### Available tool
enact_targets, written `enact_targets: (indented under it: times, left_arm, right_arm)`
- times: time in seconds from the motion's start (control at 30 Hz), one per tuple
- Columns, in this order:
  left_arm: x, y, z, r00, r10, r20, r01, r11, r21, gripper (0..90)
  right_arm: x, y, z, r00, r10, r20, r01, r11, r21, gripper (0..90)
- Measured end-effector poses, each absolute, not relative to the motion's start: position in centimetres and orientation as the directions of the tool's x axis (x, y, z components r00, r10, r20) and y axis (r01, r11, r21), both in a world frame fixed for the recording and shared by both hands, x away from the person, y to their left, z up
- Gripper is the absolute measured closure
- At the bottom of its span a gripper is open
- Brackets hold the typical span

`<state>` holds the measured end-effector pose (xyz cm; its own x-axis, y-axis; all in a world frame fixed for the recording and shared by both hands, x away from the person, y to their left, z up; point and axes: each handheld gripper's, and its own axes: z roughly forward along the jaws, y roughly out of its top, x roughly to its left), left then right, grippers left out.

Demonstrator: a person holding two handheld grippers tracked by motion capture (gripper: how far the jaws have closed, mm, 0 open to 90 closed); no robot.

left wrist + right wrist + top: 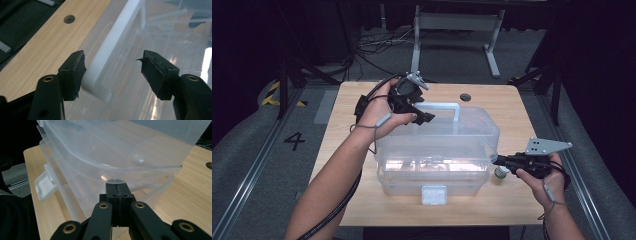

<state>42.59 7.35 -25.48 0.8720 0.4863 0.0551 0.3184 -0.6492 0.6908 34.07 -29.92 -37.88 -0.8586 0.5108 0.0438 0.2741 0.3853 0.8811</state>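
A clear plastic storage box (432, 181) stands mid-table with its clear lid (462, 131) lifted off the base at a tilt. The lid's white handle (447, 106) runs along its top. My left gripper (424, 117) is at the handle's left end. In the left gripper view it (113, 65) is open, the handle's corner (96, 82) lies between the jaws, and the left pad (77, 68) is right against it. My right gripper (496, 160) is at the box's right side. There it (117, 188) is shut, its tips just under the lid's rim (112, 171).
A white latch (434, 194) hangs at the box's front. A small round object (500, 173) sits on the wooden table (352, 100) beside the right gripper. A round hole (465, 97) is in the tabletop behind the box. A metal stand (457, 22) is on the floor beyond.
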Motion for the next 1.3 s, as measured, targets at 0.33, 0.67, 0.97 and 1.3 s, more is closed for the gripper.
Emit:
enact_targets:
  times: [0.33, 0.67, 0.97, 1.3]
  left_arm:
    - [40.3, 10.4, -23.7, 0.833, 0.546, 0.086, 0.293, -0.569, 0.768, 39.6]
    - [38.5, 14.0, -22.9, 0.811, 0.585, 0.026, 0.340, -0.506, 0.793, 69.7]
    - [36.9, 16.4, -23.0, 0.795, 0.606, -0.009, 0.361, -0.463, 0.810, 90.0]
    - [35.1, 19.1, -24.3, 0.774, 0.633, -0.005, 0.367, -0.442, 0.819, 90.0]
  right_arm:
    - [34.6, -29.7, -37.6, -0.865, 0.499, 0.054, 0.269, 0.369, 0.890, 90.0]
    - [35.1, -29.6, -37.0, -0.862, 0.505, 0.043, 0.254, 0.358, 0.899, 90.0]
    - [35.8, -29.1, -36.5, -0.858, 0.512, 0.035, 0.247, 0.351, 0.903, 90.0]
    - [36.3, -28.9, -35.8, -0.841, 0.540, 0.027, 0.236, 0.322, 0.917, 90.0]
